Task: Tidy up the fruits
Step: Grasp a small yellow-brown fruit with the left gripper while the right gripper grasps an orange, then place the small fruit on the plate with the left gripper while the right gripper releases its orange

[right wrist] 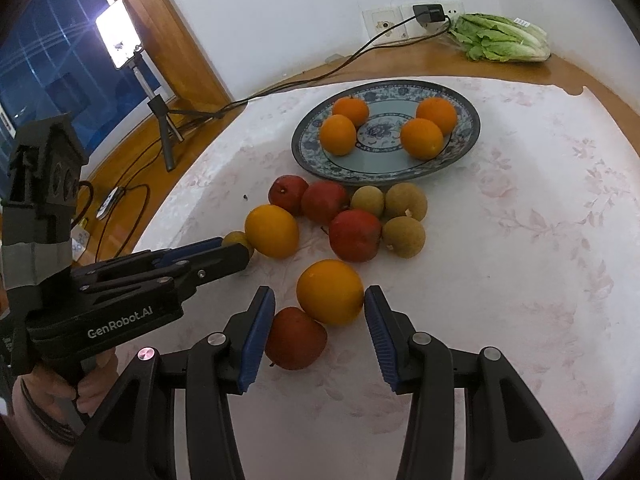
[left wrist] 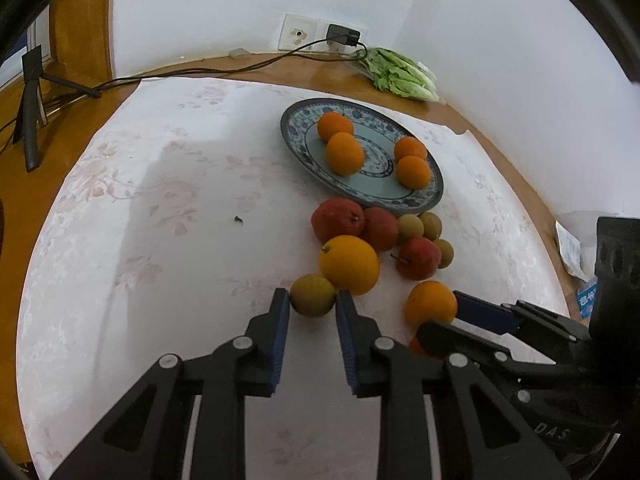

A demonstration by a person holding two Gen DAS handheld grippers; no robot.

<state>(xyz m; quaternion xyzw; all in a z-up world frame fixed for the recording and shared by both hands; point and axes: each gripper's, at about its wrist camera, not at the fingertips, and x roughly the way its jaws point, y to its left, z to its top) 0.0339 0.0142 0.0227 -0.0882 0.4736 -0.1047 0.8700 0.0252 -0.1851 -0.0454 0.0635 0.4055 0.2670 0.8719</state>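
My left gripper (left wrist: pixel 313 295) is shut on a small brown round fruit (left wrist: pixel 312 295) that rests on the cloth beside a large orange (left wrist: pixel 349 264). In the right wrist view the left gripper (right wrist: pixel 240 248) comes in from the left, its fingers hiding most of that fruit. My right gripper (right wrist: pixel 319 290) stands open around another orange (right wrist: pixel 330 292); cloth shows between the orange and the left pad. A red apple (right wrist: pixel 294 338) lies against that left pad. The blue patterned plate (left wrist: pixel 290 128) holds several oranges.
Red apples (right wrist: pixel 354 236) and brown fruits (right wrist: pixel 404 236) cluster between the grippers and the plate (right wrist: pixel 304 156). Lettuce (right wrist: pixel 500 38) lies at the back by the wall. A black cable (right wrist: pixel 320 76) crosses the wooden table edge. A phone light on a tripod (right wrist: pixel 120 36) stands at left.
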